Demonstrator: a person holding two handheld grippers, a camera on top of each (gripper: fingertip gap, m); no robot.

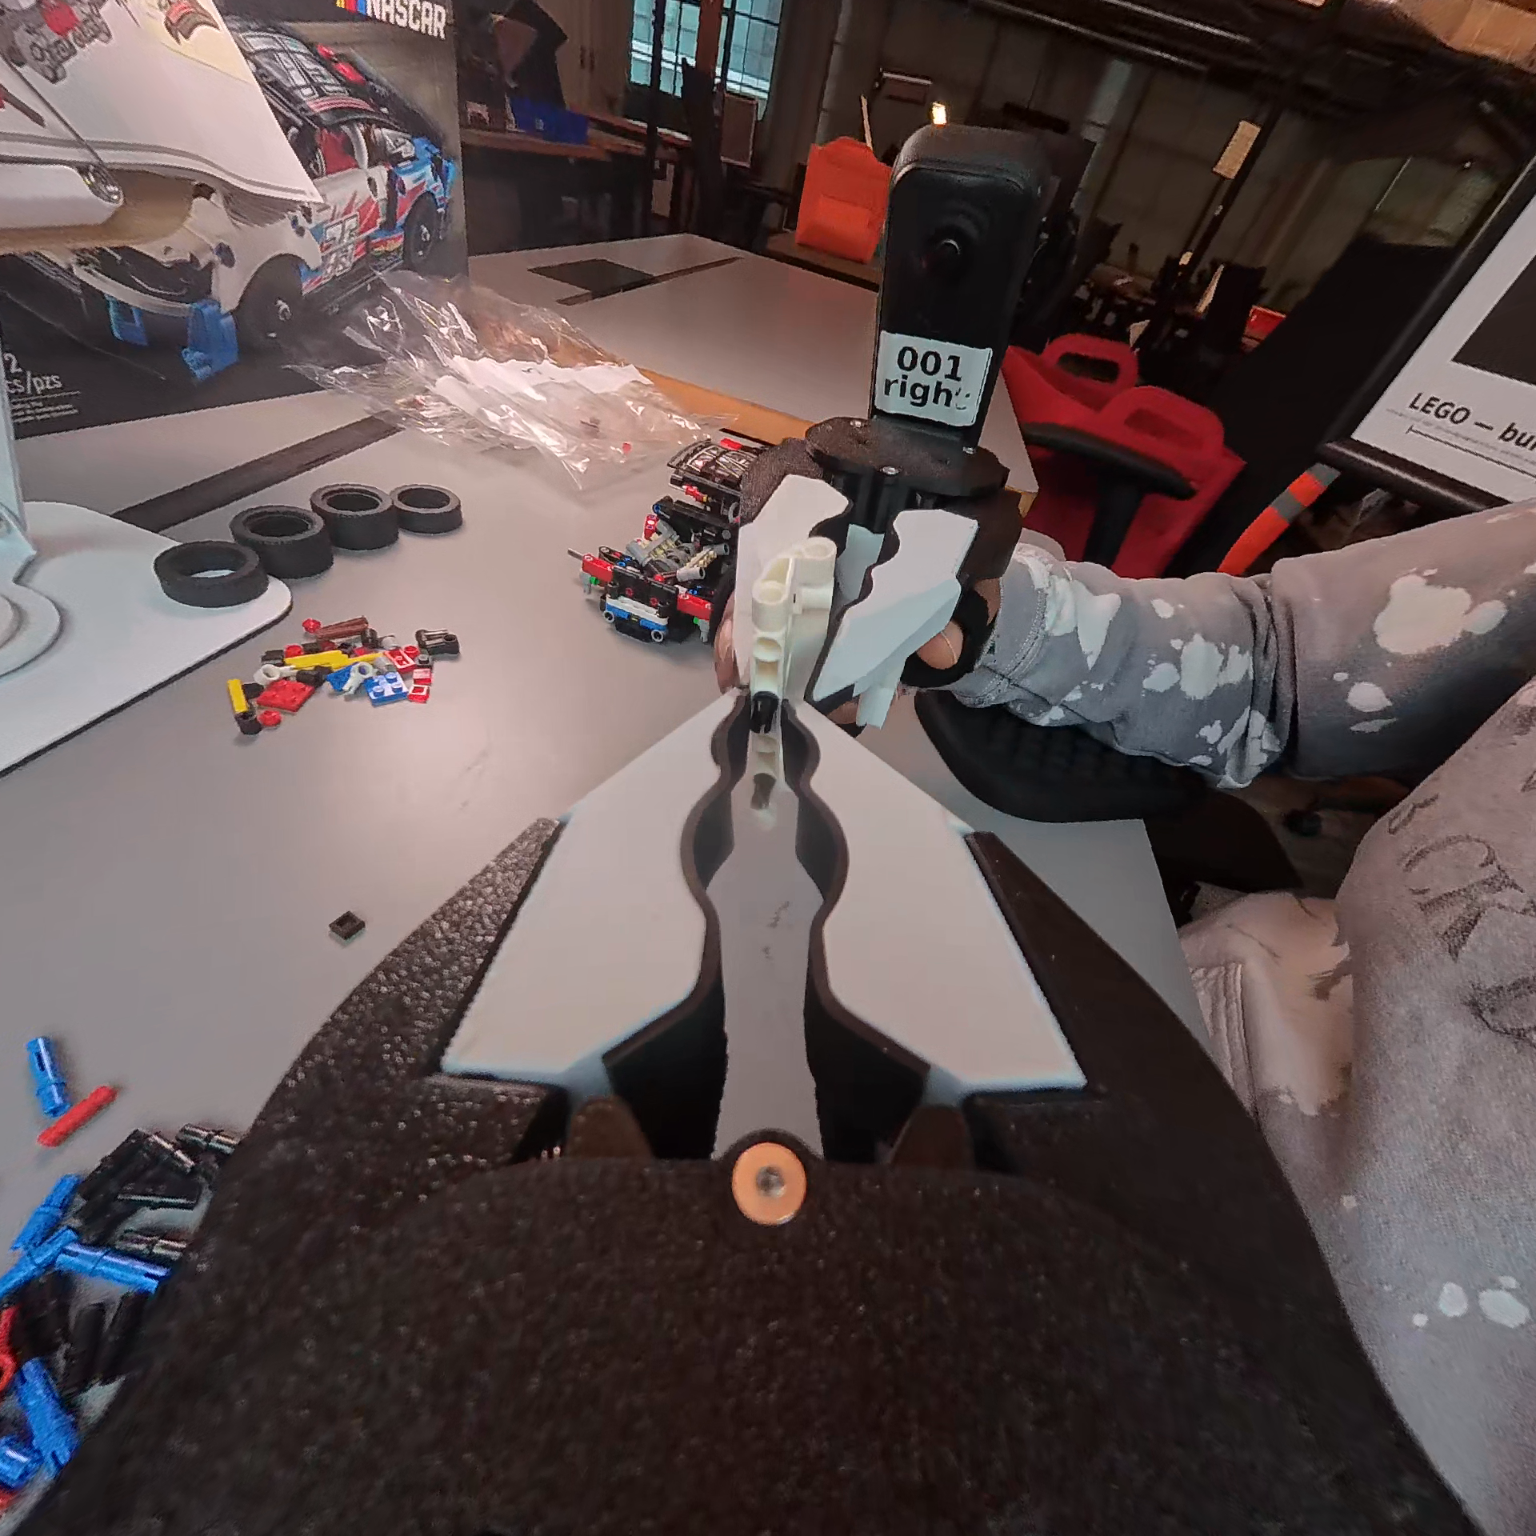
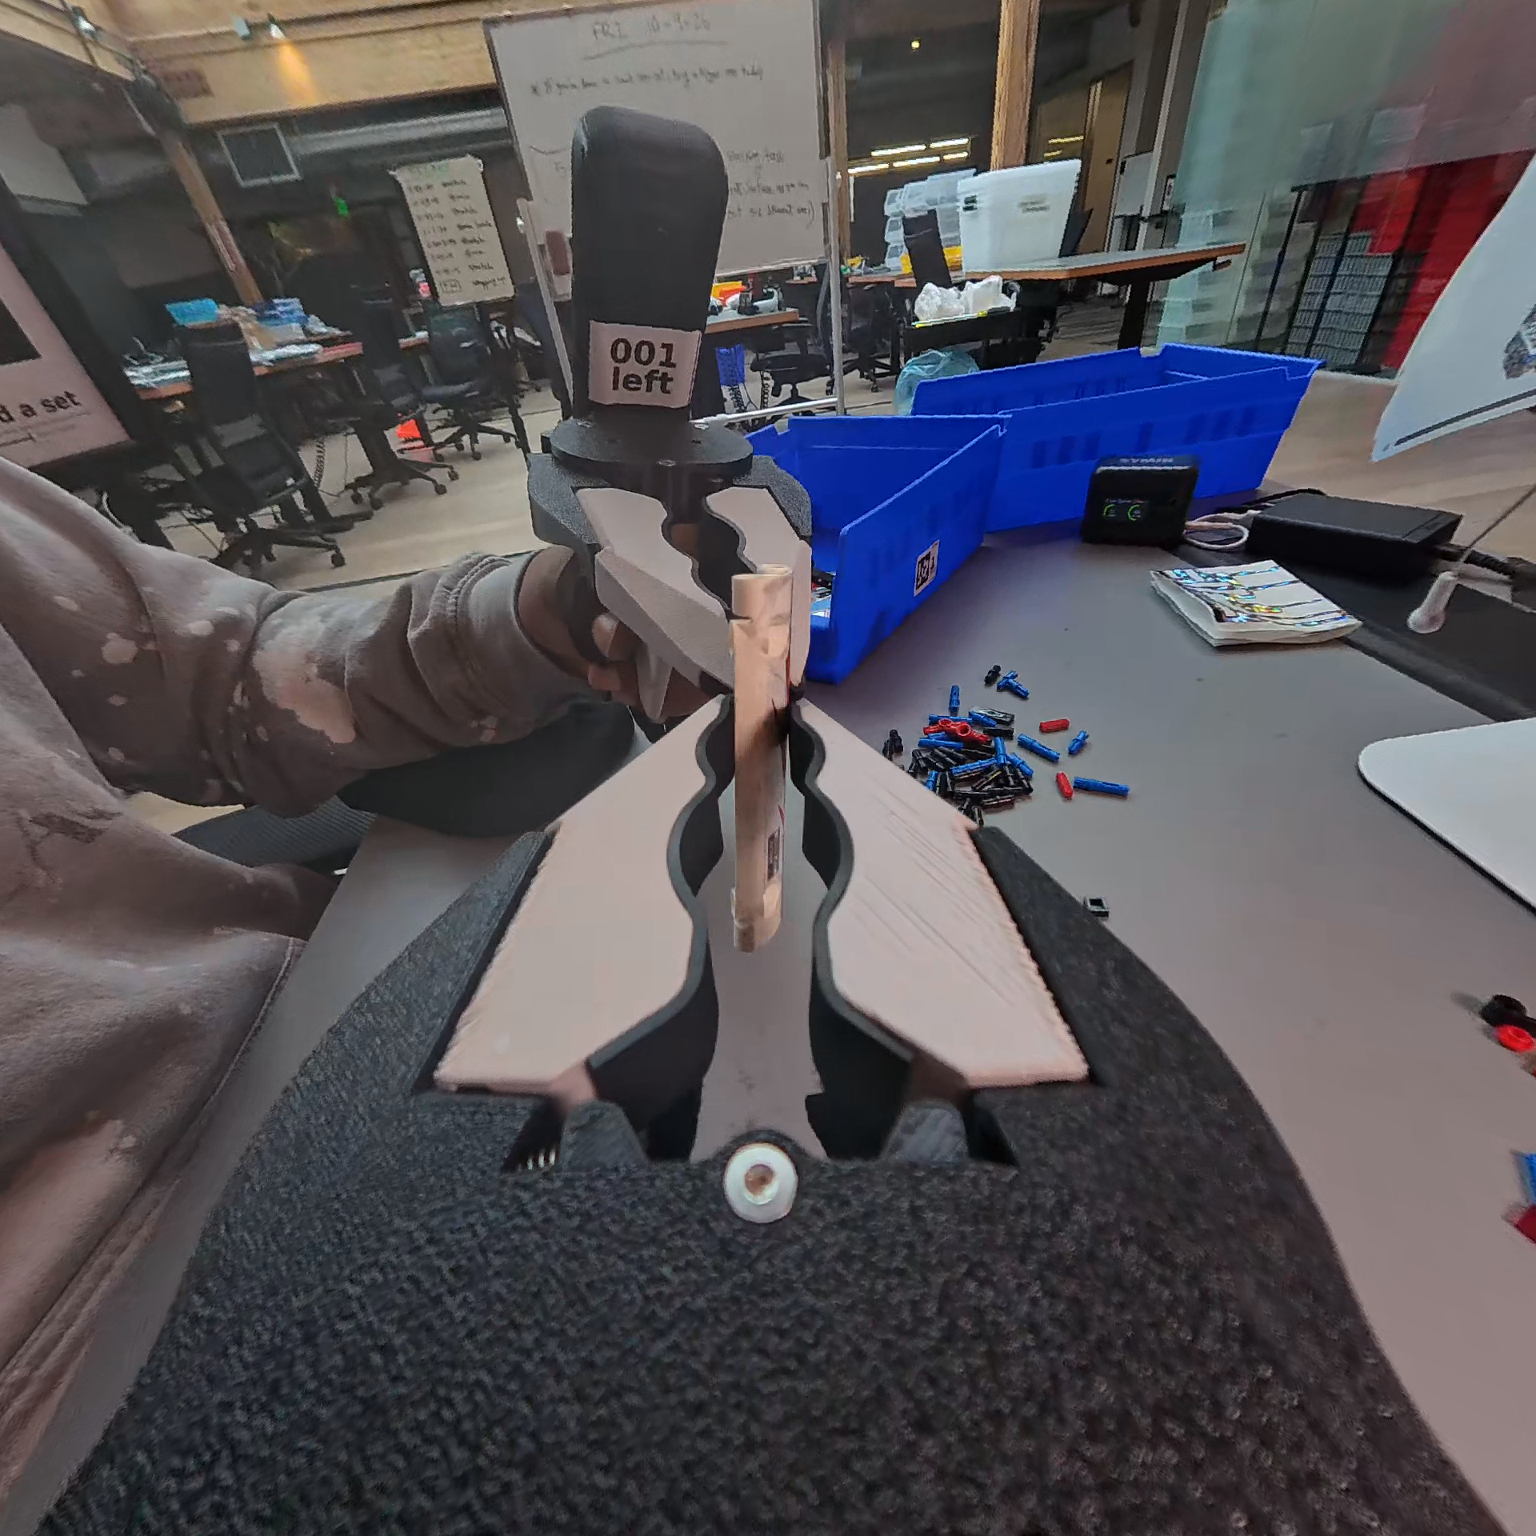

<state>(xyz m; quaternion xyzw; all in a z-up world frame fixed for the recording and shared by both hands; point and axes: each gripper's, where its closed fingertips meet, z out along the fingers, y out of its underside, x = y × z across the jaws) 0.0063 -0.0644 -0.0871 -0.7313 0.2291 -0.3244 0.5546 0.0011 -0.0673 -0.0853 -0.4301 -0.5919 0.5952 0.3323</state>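
Observation:
My right gripper (image 2: pixel 760 706) is shut on a long white beam with holes (image 2: pixel 756 798), held upright between its tips above the grey table (image 2: pixel 1205 831). My left gripper (image 1: pixel 760 706) faces it tip to tip and is shut on a small black pin (image 1: pixel 760 715). The pin meets the side of the white beam (image 1: pixel 785 615). In the right wrist view the pin (image 2: pixel 781 723) shows as a dark spot on the beam's right edge, at the left gripper (image 2: pixel 769 694). The right gripper (image 1: pixel 781 690) shows opposite in the left wrist view, held by a gloved hand (image 1: pixel 956 640).
A partly built car model (image 1: pixel 665 565), several black tyres (image 1: pixel 307 532), a pile of small coloured bricks (image 1: pixel 341 665), a plastic bag (image 1: pixel 499 374) and the set's box (image 1: pixel 249 208) lie left. Blue and black pins (image 2: pixel 981 756), blue bins (image 2: pixel 1039 465) and a booklet (image 2: pixel 1255 603) lie right. Only a small space, under 4 cm, lies between the two pairs of fingers.

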